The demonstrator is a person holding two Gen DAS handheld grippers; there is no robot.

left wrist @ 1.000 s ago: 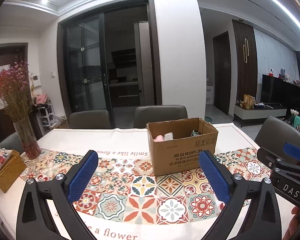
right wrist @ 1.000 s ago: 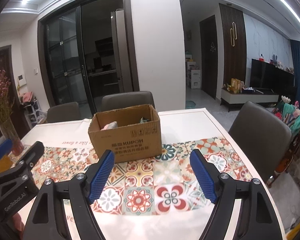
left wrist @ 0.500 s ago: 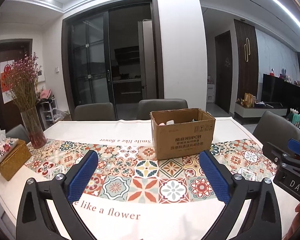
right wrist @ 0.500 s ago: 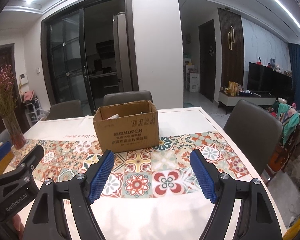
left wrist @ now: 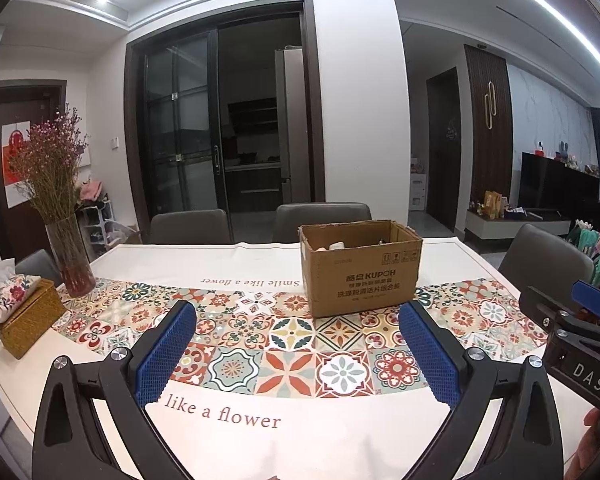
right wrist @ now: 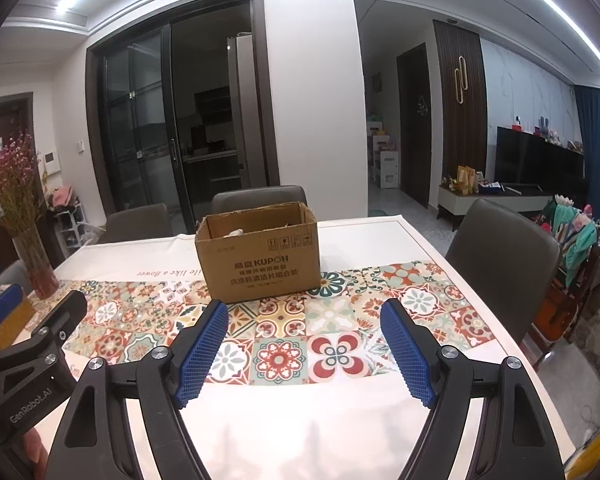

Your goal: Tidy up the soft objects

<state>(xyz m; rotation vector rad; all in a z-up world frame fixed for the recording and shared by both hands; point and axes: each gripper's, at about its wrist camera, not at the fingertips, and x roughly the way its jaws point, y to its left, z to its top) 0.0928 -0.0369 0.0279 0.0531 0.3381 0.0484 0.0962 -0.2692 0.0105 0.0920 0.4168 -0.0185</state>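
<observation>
the dining table (left wrist: 440, 252) fills most of the room in front of me, covered by a white cloth with a wide band of patterned floral tiles (left wrist: 288, 344) running across its middle and lettering printed along both long edges. grey chairs stand around it, two on the far side (left wrist: 324, 216) and one at the right end (right wrist: 500, 260). on the far half of the tiled band sits an open brown cardboard box (left wrist: 360, 268), flaps up, with a few pale soft objects (left wrist: 334, 246) just showing over its rim; what they are i cannot make out. at the left end of the table a glass vase of dried pink flowers (left wrist: 64, 216) stands upright, and near it a woven tissue box (left wrist: 24, 316) with a floral cover. the left gripper (left wrist: 296, 356) hovers over the near edge of the cloth, its blue-padded fingers (left wrist: 164, 356) spread wide with nothing between them, well short of the box. the right gripper (right wrist: 304, 344) hangs just beside it on the right, likewise spread wide and empty, blue pads (right wrist: 408, 356) facing each other above the tiles, the box straight ahead and apart from it.
</observation>
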